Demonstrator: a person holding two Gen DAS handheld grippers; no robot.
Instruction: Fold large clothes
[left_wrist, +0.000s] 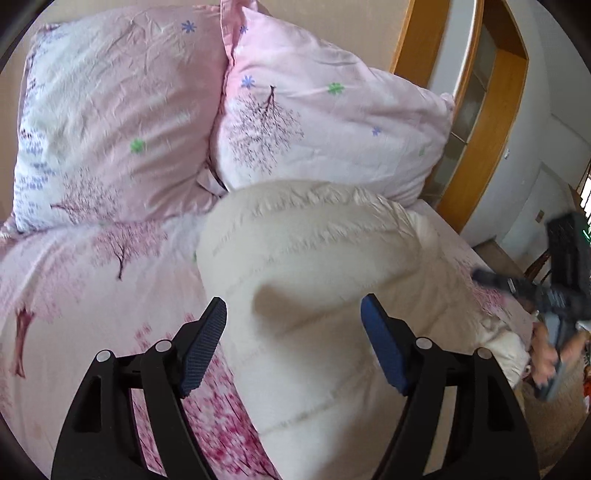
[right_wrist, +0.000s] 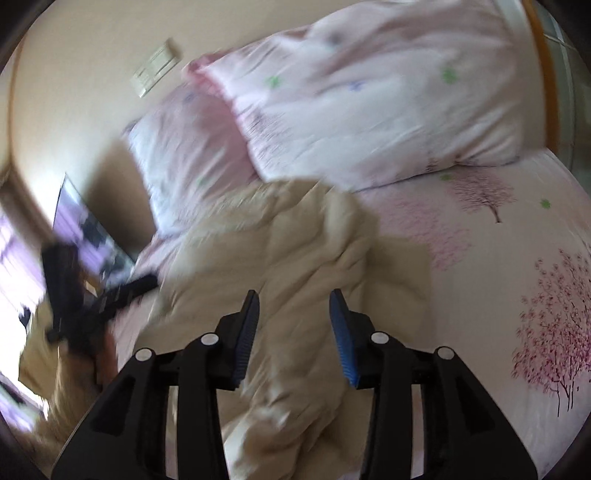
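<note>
While the cream padded garment (left_wrist: 314, 280) is lying bunched on the bed (left_wrist: 74, 295), just near the two pillows (left_wrist: 325, 133), the left tool (left_wrist: 293, 343) is hovering spread wide, and the right tool (right_wrist: 293, 336) is gaping too, gripping nothing.

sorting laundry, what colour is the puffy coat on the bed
Cream white coat, plain and quilted; clearest in the left wrist view.

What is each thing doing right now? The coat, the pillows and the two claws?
Cream puffy coat: bunched up on the bed, not folded flat.
Two pillows: propped up side by side, touching.
Left claw: open, holding nothing.
Right claw: open over the coat, holding nothing.
</note>
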